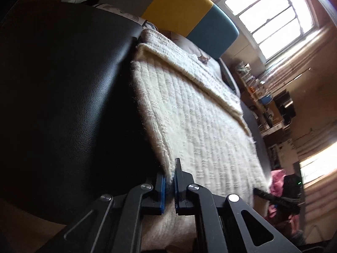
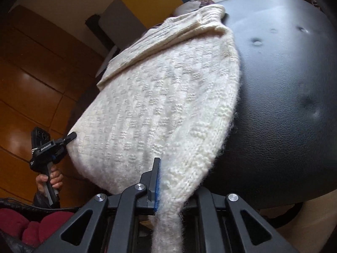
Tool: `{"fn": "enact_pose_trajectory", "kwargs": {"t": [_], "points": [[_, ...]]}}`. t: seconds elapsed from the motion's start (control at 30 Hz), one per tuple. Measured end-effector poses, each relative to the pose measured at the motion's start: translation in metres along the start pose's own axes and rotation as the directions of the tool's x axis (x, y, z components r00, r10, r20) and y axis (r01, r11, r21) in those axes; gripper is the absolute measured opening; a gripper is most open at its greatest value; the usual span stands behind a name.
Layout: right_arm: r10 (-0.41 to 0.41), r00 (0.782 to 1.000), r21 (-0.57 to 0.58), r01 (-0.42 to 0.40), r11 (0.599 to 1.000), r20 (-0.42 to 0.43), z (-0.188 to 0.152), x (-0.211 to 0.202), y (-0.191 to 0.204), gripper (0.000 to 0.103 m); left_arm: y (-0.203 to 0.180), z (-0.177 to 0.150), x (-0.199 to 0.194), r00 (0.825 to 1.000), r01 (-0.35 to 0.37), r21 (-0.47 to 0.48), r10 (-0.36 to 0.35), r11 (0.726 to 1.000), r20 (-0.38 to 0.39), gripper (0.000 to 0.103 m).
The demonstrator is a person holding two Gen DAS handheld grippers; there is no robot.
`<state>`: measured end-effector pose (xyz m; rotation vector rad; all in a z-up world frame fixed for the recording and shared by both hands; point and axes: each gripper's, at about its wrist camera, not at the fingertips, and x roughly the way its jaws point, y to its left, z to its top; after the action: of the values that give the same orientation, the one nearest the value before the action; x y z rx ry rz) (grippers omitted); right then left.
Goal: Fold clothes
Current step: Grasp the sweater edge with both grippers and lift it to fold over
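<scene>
A cream knitted sweater [image 1: 189, 109] lies on a black leather cushion [image 1: 63, 94], with one part folded over near its far end. My left gripper [image 1: 169, 181] is shut on the sweater's near corner. In the right wrist view the sweater [image 2: 160, 105] drapes over the black cushion [image 2: 284, 105]. My right gripper [image 2: 166, 181] is shut on the sweater's near hem; its right finger is hidden under the knit. The left gripper [image 2: 70, 136] shows at the sweater's far left corner, held by a hand.
A yellow and teal headboard [image 1: 189, 12] stands behind the sweater. A window [image 1: 271, 14] and cluttered shelves [image 1: 263, 97] are at the right. Pink cloth [image 1: 278, 179] lies low right. Wooden cabinet doors [image 2: 31, 73] fill the left; dark red cloth [image 2: 31, 227] sits low left.
</scene>
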<state>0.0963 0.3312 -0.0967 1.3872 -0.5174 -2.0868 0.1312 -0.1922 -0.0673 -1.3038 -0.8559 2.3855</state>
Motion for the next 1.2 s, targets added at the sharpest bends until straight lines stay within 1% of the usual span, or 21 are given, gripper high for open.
{"fn": "enact_pose_trajectory", "kwargs": {"t": [0.1,0.17,0.23,0.3,0.37,0.43,0.57,0.67,0.73,0.8,0.9,1.07,1.1,1.2], "points": [[0.052,0.999,-0.038,-0.052,0.998,0.0,0.004,-0.002,0.008,0.009,0.001,0.011,-0.01,0.994,0.111,-0.048,-0.111,0.993,0.003,0.006],[0.078,0.997,-0.046,-0.078,0.996,0.005,0.006,-0.004,0.008,0.009,0.001,0.018,-0.013,0.986,0.165,-0.059,-0.165,0.985,0.01,0.006],[0.105,0.994,-0.053,-0.104,0.993,0.009,0.009,-0.006,0.008,0.009,0.001,0.022,-0.011,0.983,0.184,-0.073,-0.184,0.98,0.009,0.006],[0.147,0.989,-0.047,-0.146,0.988,0.027,0.011,-0.017,0.008,0.009,0.006,0.026,-0.007,0.974,0.224,-0.107,-0.225,0.969,0.008,0.006],[0.199,0.978,-0.034,-0.198,0.98,0.056,0.02,-0.023,0.012,0.009,0.007,0.029,-0.005,0.96,0.28,-0.134,-0.28,0.951,0.021,0.006],[0.239,0.968,-0.02,-0.238,0.971,0.077,0.032,-0.017,0.018,0.009,0.006,0.036,-0.006,0.946,0.323,-0.139,-0.321,0.936,0.038,0.006],[0.279,0.955,0.02,-0.282,0.959,0.099,0.051,-0.009,0.013,0.009,0.005,0.058,-0.004,0.917,0.398,-0.161,-0.39,0.903,0.078,0.006],[0.311,0.94,0.044,-0.32,0.946,0.143,0.072,-0.006,0.009,0.009,0.003,0.077,0.002,0.899,0.437,-0.175,-0.423,0.882,0.111,0.006],[0.316,0.934,0.046,-0.327,0.944,0.165,0.09,-0.006,0.008,0.009,0.0,0.092,0.008,0.887,0.461,-0.177,-0.444,0.87,0.126,0.006],[0.323,0.929,0.041,-0.335,0.941,0.183,0.111,-0.003,0.008,0.009,-0.003,0.107,0.015,0.878,0.476,-0.176,-0.456,0.862,0.143,0.006],[0.332,0.921,0.032,-0.345,0.938,0.205,0.144,0.002,0.008,0.009,-0.004,0.13,0.026,0.859,0.51,-0.179,-0.485,0.841,0.166,0.006],[0.317,0.925,0.037,-0.331,0.943,0.211,0.199,0.027,0.003,0.009,-0.011,0.176,0.047,0.835,0.546,-0.172,-0.516,0.82,0.19,0.006],[0.31,0.926,0.049,-0.327,0.944,0.213,0.208,0.035,-0.001,0.009,-0.012,0.185,0.053,0.832,0.55,-0.171,-0.52,0.817,0.194,0.006],[0.301,0.928,0.094,-0.327,0.94,0.222,0.233,0.056,-0.013,0.009,-0.015,0.209,0.074,0.838,0.543,-0.181,-0.514,0.82,0.184,0.006]]}}
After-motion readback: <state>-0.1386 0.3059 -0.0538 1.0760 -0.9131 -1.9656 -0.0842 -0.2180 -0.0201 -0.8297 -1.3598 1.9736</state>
